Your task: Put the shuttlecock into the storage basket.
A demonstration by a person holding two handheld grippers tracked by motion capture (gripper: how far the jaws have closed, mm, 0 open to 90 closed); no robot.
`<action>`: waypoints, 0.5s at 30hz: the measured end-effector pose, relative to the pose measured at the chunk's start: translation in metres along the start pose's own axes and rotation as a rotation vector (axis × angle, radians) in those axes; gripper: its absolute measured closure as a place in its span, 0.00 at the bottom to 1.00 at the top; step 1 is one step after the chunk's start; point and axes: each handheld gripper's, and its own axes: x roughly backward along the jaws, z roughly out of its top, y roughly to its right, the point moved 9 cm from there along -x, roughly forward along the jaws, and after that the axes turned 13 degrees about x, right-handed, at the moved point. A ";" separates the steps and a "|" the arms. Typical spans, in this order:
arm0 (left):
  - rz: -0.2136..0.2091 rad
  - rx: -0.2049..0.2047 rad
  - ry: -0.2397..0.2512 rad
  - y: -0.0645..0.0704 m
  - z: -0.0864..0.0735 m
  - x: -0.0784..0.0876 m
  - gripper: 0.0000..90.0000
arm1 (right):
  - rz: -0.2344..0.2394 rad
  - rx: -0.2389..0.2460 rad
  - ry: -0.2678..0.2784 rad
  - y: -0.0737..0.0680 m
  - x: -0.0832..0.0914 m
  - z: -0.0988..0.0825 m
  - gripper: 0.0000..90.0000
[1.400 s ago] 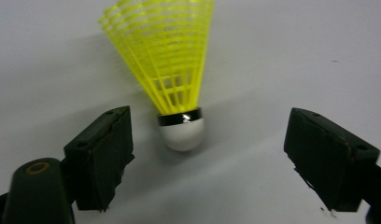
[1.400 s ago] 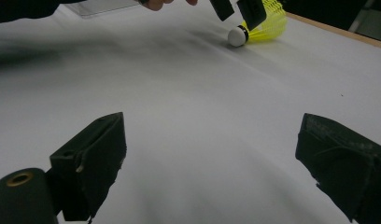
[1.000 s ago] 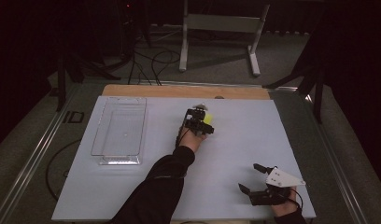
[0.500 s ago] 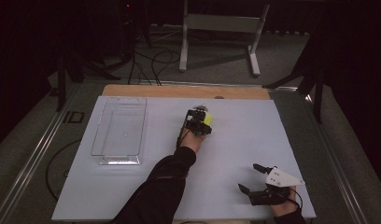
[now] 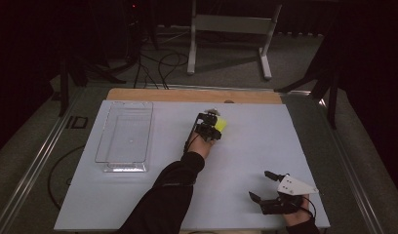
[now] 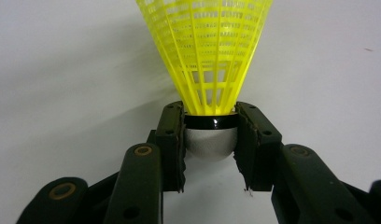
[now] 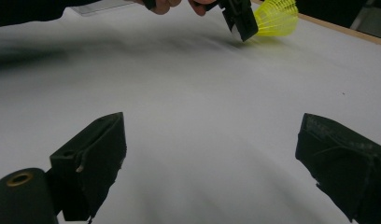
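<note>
Yellow shuttlecock (image 6: 208,56) lies roughly flat, skirt pointing away from left hand-held gripper (image 6: 210,140).

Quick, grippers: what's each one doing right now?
Left gripper: jaws have just been closing, now shut on the yellow shuttlecock at its cork base.
Right gripper: open, holding nothing, over the white table.
</note>
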 end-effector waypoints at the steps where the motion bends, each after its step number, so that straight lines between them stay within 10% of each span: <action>1: 0.009 -0.023 0.001 0.001 0.000 0.001 0.73 | -0.001 0.001 -0.001 0.000 0.000 0.000 0.10; 15: -0.024 -0.086 -0.013 0.001 0.005 0.030 0.73 | 0.000 0.000 -0.005 0.000 -0.001 -0.001 0.10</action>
